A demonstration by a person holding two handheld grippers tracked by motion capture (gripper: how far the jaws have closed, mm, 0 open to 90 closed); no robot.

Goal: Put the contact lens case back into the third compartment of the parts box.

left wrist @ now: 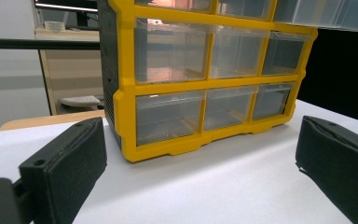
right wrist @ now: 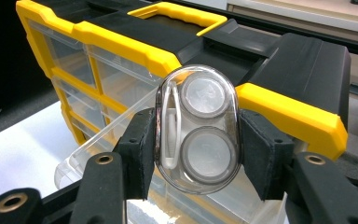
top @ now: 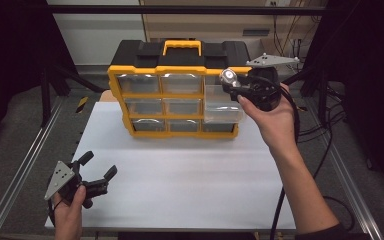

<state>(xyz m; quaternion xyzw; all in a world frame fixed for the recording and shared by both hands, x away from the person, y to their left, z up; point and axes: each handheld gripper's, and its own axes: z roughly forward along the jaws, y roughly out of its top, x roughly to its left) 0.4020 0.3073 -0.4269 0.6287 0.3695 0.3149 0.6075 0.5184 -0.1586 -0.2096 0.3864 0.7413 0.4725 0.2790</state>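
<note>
You are carrying the case to the pulled-out drawer; the drop is still to come
The white surface (top: 180,175) bears the yellow-and-black plastic organiser cabinet with clear drawers (top: 175,95), and its clear plastic drawer at the right of the middle row (top: 222,107) stands pulled out toward you. Your right tool (right wrist: 196,154) hangs above that drawer, its pads clamped on both sides of the small clear oval plastic case with two round lidded wells (right wrist: 196,128), which sits upright between them and clear of the cabinet. I judge the next move to be a lowering into the drawer's mouth, with the case kept inside its walls before the pads part. Your left tool (top: 97,167) rests near the front left of the surface, jaws spread wide, nothing between them
</note>
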